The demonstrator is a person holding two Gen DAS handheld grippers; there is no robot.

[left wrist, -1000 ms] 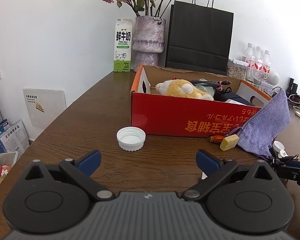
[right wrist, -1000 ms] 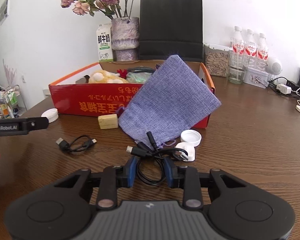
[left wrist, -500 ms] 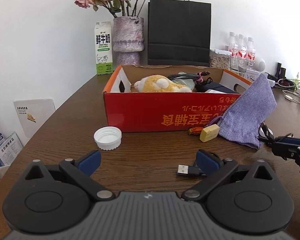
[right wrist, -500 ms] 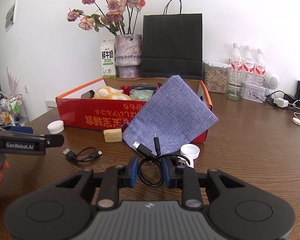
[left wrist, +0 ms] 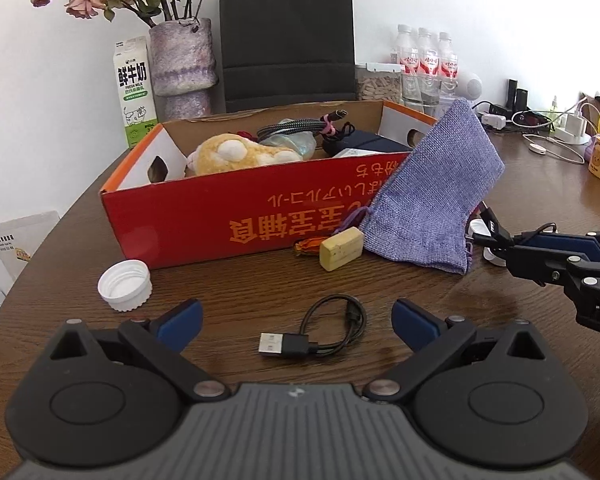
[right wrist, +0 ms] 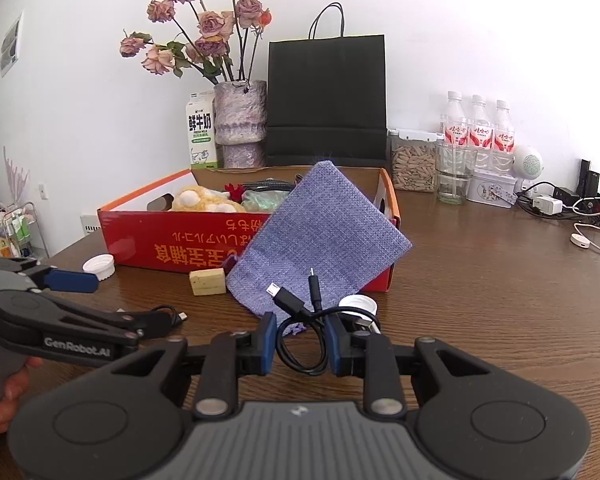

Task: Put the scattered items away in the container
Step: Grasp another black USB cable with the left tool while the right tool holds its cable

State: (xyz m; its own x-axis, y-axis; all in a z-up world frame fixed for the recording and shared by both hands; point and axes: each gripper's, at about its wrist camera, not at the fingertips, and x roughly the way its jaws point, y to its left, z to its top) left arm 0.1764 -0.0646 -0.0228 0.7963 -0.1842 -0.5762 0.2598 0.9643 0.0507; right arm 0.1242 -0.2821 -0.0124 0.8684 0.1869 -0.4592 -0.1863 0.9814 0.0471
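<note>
A brown wooden desk (left wrist: 236, 292) by a white wall, with a red box (left wrist: 220, 220) half filled and small things around it.

Since a second ago the left tongs (left wrist: 296, 320) have slid sideways along the desk: before, the white bottle cap (left wrist: 125, 291) lay ahead of them, and now a short black USB cable (left wrist: 320, 336) lies flat between their blue pads, which are spread wide and touch nothing. The right tongs (right wrist: 302, 342) have hardly moved; they pinch a second black cable (right wrist: 300, 320), its loop between the pads and its two plugs sticking up, held off the desk before the purple pouch (right wrist: 320, 236) leaning on the box. I judge one cable is ready to go into the box and the other is the next to be picked.
</note>
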